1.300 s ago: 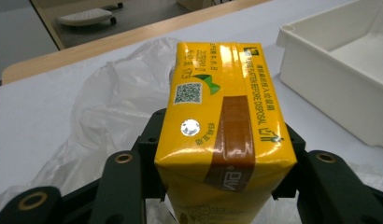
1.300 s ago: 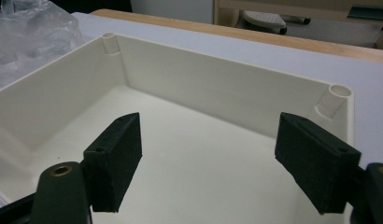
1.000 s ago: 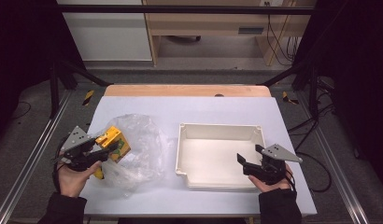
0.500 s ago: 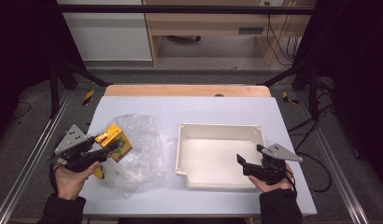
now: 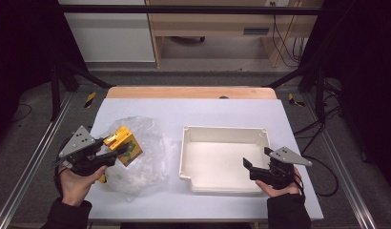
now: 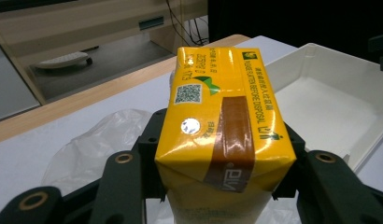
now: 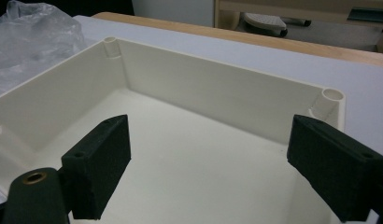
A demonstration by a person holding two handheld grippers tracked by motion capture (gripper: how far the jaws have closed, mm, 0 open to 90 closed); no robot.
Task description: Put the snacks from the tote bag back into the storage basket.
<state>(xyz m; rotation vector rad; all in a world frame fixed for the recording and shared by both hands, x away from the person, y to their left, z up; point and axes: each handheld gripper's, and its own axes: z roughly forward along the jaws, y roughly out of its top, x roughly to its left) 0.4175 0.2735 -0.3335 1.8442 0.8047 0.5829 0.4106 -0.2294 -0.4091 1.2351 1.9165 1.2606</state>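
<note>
A yellow drink carton (image 5: 123,144) with a brown stripe is clamped between the jaws of my left gripper (image 5: 115,153), held above a crumpled clear plastic bag (image 5: 146,160) at the left of the table. The left gripper view has the carton (image 6: 222,126) close up, squeezed on both sides. A cream plastic tray (image 5: 188,155) lies right of centre with nothing in it. My right gripper (image 5: 248,169) is open at the tray's near right corner, its jaws spread wide over the tray floor (image 7: 203,154).
The white table top (image 5: 203,112) ends in a wooden strip (image 5: 189,92) at the far edge. Metal frame rails (image 5: 31,162) run along both sides. The plastic bag (image 7: 33,37) lies just left of the tray.
My left gripper with the carton has shifted slightly left and toward the person. The right gripper has stayed still.
</note>
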